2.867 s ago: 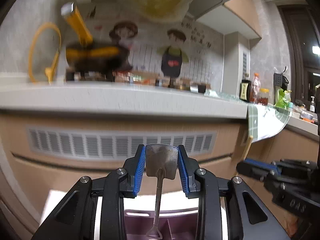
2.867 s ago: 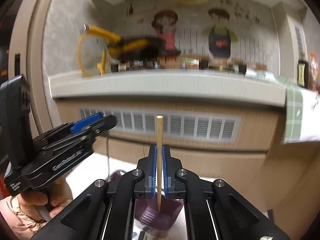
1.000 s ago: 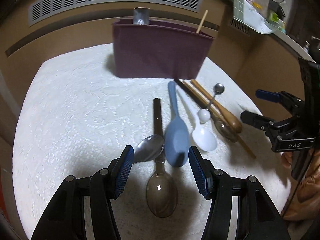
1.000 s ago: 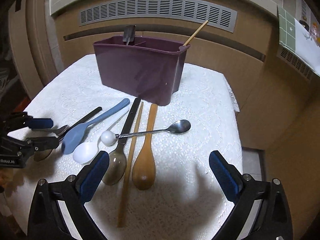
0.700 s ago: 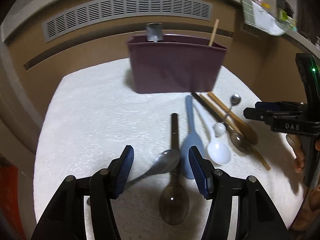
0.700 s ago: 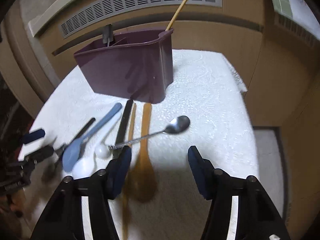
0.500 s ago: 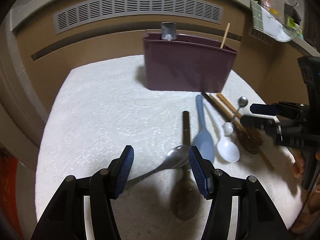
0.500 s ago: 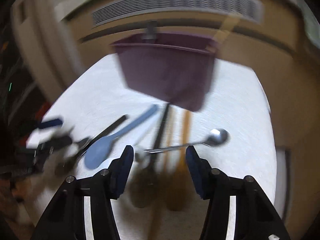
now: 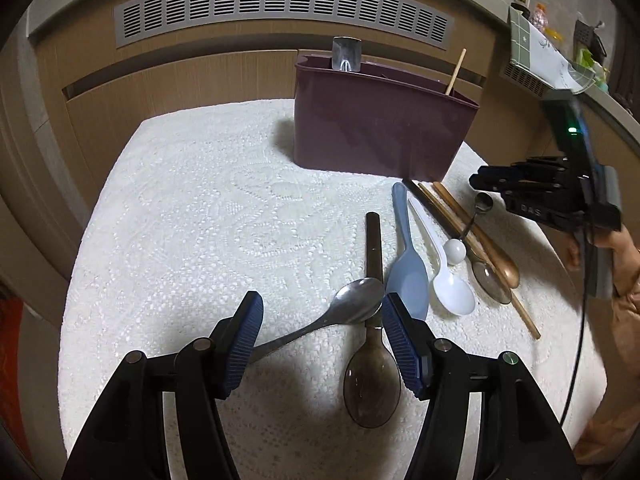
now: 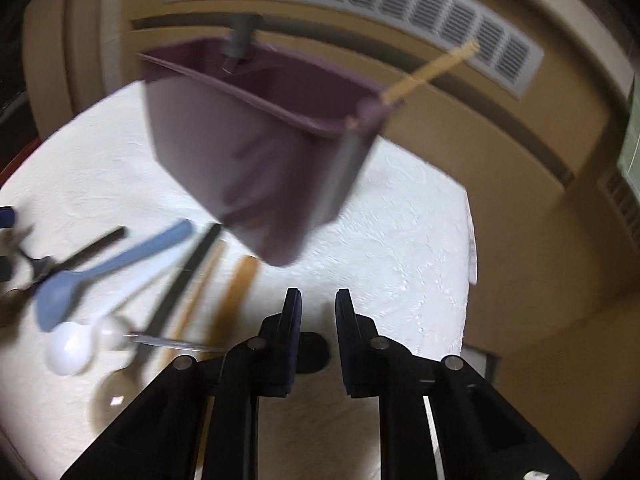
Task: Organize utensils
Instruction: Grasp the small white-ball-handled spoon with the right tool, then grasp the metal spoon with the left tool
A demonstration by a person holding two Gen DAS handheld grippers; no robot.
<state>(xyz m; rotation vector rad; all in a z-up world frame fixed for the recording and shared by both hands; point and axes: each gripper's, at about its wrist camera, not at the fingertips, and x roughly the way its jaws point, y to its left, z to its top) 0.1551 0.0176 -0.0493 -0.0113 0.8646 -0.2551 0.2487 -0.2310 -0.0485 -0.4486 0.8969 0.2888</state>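
A purple utensil holder (image 9: pixel 384 132) stands at the back of the white cloth, with a metal spatula (image 9: pixel 346 56) and a wooden chopstick (image 9: pixel 456 72) in it. My left gripper (image 9: pixel 320 320) is open, low over a steel spoon (image 9: pixel 352 304) that lies across a dark brown spoon (image 9: pixel 373 384). A blue spoon (image 9: pixel 406 276), a white spoon (image 9: pixel 450 288), a metal spoon with a white ball end (image 9: pixel 468 228) and wooden utensils (image 9: pixel 480 232) lie to the right. My right gripper (image 10: pixel 318 300) is narrowly open and empty, above the bowl of the ball-end spoon (image 10: pixel 312 346); this view is blurred.
The small table wears a white lace cloth (image 9: pixel 208 216). Wooden cabinet panels with a vent grille (image 9: pixel 280 4) close the back. The holder also shows in the right wrist view (image 10: pixel 260 152). The table edge drops off at the right (image 10: pixel 472 248).
Both grippers let go of the spatula and chopstick, now in the holder, and came down to the table. The right gripper has narrowed from wide open and swung over the ball-end spoon.
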